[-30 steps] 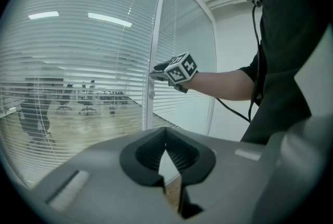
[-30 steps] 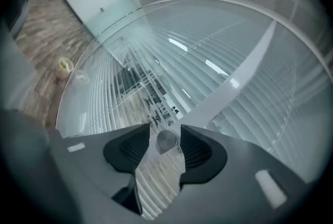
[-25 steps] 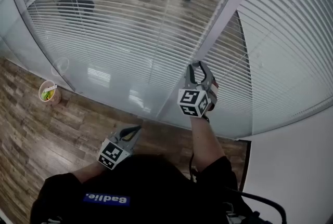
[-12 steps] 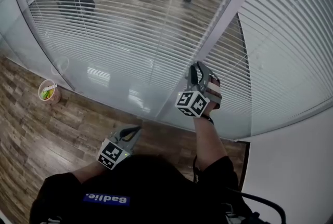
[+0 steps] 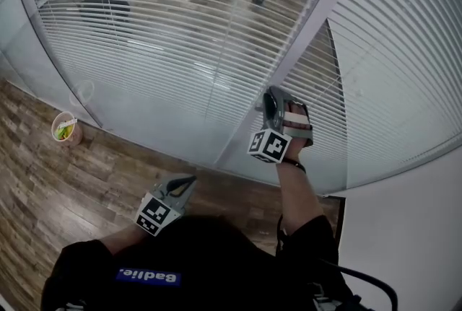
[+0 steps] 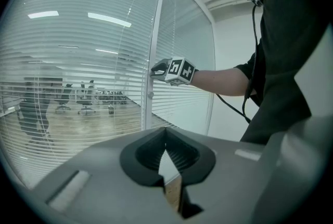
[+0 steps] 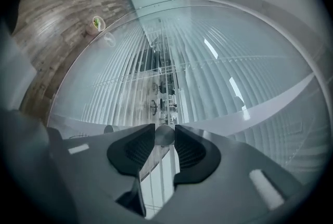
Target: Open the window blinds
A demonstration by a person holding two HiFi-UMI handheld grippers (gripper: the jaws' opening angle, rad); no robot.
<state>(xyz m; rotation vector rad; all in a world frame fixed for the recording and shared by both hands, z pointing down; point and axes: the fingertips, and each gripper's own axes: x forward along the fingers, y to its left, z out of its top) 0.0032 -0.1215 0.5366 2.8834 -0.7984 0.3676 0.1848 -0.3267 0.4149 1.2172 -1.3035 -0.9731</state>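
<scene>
White slatted blinds point(image 5: 144, 35) hang behind the glass, with an office showing between the slats. A small round metal knob point(image 7: 164, 136) sits on the white window frame point(image 5: 312, 17). My right gripper point(image 5: 272, 102) reaches level to the frame; its jaws have just been closing and now press on the knob from both sides. In the left gripper view the right gripper point(image 6: 155, 69) shows against the frame. My left gripper point(image 5: 182, 185) hangs low near my body, shut with nothing in it, its tips point(image 6: 166, 137) meeting.
A second small knob point(image 6: 150, 95) sits lower on the frame. A paper cup point(image 5: 63, 129) with something green in it stands on the wood floor by the glass at the left. A white wall point(image 5: 404, 230) closes the right side.
My right gripper has rolled about its own line at the frame, its marker cube swinging round. The left gripper has stayed put.
</scene>
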